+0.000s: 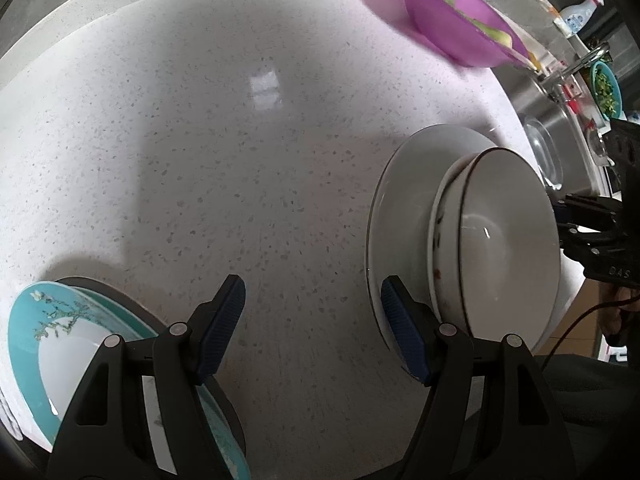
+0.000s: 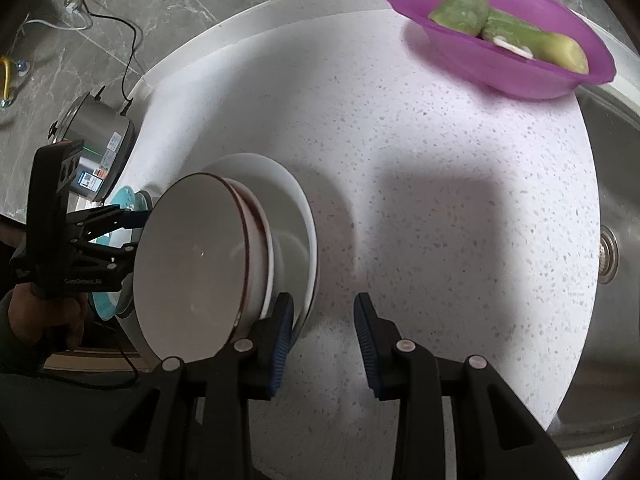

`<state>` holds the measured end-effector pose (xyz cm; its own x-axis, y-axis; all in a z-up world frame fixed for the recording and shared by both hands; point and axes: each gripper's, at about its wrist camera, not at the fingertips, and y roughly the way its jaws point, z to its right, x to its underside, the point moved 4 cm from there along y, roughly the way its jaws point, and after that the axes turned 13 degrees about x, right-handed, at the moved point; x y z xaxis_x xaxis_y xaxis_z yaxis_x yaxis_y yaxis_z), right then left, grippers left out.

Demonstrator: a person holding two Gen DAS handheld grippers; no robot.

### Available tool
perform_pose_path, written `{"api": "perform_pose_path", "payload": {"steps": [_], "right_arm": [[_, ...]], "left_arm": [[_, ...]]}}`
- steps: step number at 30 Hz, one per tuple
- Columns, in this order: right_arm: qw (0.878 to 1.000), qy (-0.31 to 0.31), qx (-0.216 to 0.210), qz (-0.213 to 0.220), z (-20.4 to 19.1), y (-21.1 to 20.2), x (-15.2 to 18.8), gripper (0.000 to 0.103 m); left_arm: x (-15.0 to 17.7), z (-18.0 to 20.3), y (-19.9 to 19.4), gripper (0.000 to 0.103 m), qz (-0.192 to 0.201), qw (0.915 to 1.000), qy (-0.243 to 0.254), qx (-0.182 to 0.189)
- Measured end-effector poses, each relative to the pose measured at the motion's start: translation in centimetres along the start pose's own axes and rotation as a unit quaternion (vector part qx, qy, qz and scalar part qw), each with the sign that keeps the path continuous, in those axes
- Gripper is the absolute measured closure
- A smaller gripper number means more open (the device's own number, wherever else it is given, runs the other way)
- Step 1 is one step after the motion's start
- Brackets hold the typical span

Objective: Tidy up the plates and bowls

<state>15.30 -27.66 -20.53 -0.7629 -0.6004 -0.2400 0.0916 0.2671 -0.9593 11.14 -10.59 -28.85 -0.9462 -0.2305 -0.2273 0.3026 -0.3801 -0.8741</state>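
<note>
A stack of white bowls [image 1: 504, 240] sits on a white plate [image 1: 404, 188] on the speckled counter, right of my open, empty left gripper [image 1: 312, 300]. A teal floral plate [image 1: 36, 344] lies on a dark plate at the lower left, partly under the left fingers. In the right wrist view the same bowl stack [image 2: 192, 264] on the white plate [image 2: 296, 208] sits left of my open, empty right gripper [image 2: 322, 320]; its left finger is beside the plate's rim. The teal plate [image 2: 128, 196] shows behind the stack.
A purple bowl [image 2: 512, 60] with green vegetables stands at the back of the counter. A steel sink [image 2: 616, 240] lies to the right. A steel pot [image 2: 96, 148] stands at the back left. Bottles and a bowl of greens [image 1: 606, 88] sit beyond the sink.
</note>
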Motion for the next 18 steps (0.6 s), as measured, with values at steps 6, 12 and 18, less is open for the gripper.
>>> {"api": "perform_pose_path", "payload": {"steps": [6,12,18], "right_arm": [[0.999,-0.011,0.005,0.035,-0.4,-0.1,0.6,0.068],[0.999,0.010,0.024,0.043,-0.4,-0.4,1.0,0.068],[0.997,0.075,0.021,0.014,0.8,-0.3,1.1,0.068]], "left_arm": [[-0.5,-0.6,0.1,0.034,0.010,0.9999,-0.006,0.008],[-0.9,-0.5,-0.1,0.033,0.012,0.9999,0.008,-0.001],[-1.5,-0.6,0.6,0.034,-0.001,0.9997,-0.015,0.021]]}}
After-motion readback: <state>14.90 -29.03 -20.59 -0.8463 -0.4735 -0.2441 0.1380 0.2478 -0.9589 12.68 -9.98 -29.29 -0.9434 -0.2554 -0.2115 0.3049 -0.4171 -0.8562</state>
